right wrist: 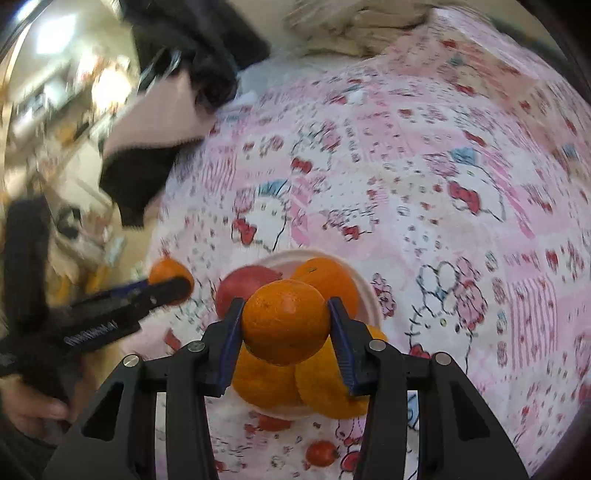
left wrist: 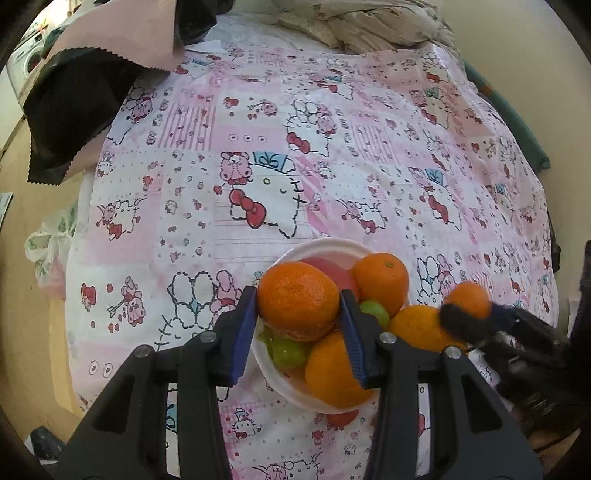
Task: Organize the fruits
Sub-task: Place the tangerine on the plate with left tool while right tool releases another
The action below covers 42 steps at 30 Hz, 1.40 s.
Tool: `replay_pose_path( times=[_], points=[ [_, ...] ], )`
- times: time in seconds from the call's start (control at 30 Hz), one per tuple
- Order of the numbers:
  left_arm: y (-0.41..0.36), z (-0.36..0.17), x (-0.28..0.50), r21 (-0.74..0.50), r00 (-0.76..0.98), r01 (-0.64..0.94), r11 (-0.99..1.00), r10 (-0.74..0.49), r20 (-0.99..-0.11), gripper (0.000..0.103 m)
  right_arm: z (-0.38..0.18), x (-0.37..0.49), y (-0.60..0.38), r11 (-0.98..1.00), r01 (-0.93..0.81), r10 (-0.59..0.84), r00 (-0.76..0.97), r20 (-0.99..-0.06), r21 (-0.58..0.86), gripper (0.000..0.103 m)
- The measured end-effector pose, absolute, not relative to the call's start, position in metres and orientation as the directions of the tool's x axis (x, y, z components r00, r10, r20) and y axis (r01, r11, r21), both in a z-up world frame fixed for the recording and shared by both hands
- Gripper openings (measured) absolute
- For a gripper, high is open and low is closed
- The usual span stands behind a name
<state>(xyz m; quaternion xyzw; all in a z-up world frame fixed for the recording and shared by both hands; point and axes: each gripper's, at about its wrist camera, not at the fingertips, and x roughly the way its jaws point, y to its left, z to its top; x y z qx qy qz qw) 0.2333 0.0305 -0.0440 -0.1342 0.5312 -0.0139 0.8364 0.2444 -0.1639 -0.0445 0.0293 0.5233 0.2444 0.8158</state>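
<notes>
A white bowl (left wrist: 325, 245) on the pink cartoon-print cloth holds several oranges, a red fruit (left wrist: 327, 269) and green grapes (left wrist: 291, 352). My left gripper (left wrist: 298, 301) is shut on an orange (left wrist: 295, 299) just above the bowl. My right gripper (right wrist: 284, 321) is shut on another orange (right wrist: 284, 317) above the bowl (right wrist: 369, 299). In the left wrist view the right gripper (left wrist: 469, 310) shows at the bowl's right with its orange (left wrist: 467, 297), blurred. In the right wrist view the left gripper (right wrist: 170, 284) shows at the left with its orange (right wrist: 168, 271).
A black and pink cloth (left wrist: 74, 110) lies at the far left of the bed, and a crumpled blanket (left wrist: 362, 26) at the back. A small red fruit (right wrist: 321, 452) lies on the cloth near the bowl. A plastic bag (left wrist: 51, 243) hangs off the left edge.
</notes>
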Motion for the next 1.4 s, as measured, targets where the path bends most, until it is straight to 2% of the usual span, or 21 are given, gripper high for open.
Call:
replay_pose_path(
  times=[0.23, 0.4, 0.5, 0.53, 0.63, 0.83, 1.1, 1.23, 1.4],
  points=[
    [0.037, -0.047, 0.235, -0.253, 0.424, -0.143, 0.957, -0.172, -0.889, 0.040, -0.077, 0.245, -0.132, 0.894, -0.425, 0.294, 0.317, -0.902, 0.142, 0.047],
    [0.035, -0.048, 0.236, -0.259, 0.416, -0.139, 0.956, -0.182, -0.891, 0.040, -0.078, 0.251, -0.137, 0.899, -0.402, 0.312, 0.313, -0.897, 0.173, 0.049],
    [0.033, -0.049, 0.236, -0.260, 0.413, -0.134, 0.956, -0.185, -0.892, 0.040, -0.075, 0.251, -0.142, 0.899, -0.394, 0.329, 0.321, -0.888, 0.191, 0.059],
    [0.033, -0.049, 0.236, -0.260, 0.413, -0.134, 0.956, -0.185, -0.892, 0.040, -0.072, 0.251, -0.143, 0.899, -0.390, 0.335, 0.323, -0.885, 0.198, 0.065],
    [0.033, -0.052, 0.234, -0.260, 0.410, -0.134, 0.956, -0.185, -0.893, 0.040, -0.059, 0.250, -0.153, 0.900, -0.371, 0.364, 0.353, -0.862, 0.229, 0.072],
    [0.027, -0.060, 0.229, -0.280, 0.391, -0.115, 0.953, -0.216, -0.895, 0.040, -0.036, 0.247, -0.191, 0.911, -0.277, 0.395, 0.379, -0.837, 0.304, 0.073],
    [-0.007, -0.055, 0.230, -0.245, 0.396, 0.052, 0.968, -0.245, -0.885, 0.040, -0.028, 0.232, -0.244, 0.914, -0.136, 0.404, 0.370, -0.837, 0.381, 0.073],
    [-0.002, -0.054, 0.271, -0.277, 0.358, -0.005, 0.961, -0.257, -0.898, 0.040, -0.027, 0.230, -0.259, 0.896, -0.094, 0.436, 0.369, -0.821, 0.433, 0.074],
    [-0.022, -0.076, 0.330, -0.298, 0.240, -0.041, 0.954, -0.280, -0.930, 0.040, -0.023, 0.237, -0.263, 0.917, -0.093, 0.391, 0.405, -0.827, 0.388, 0.074]
  ],
)
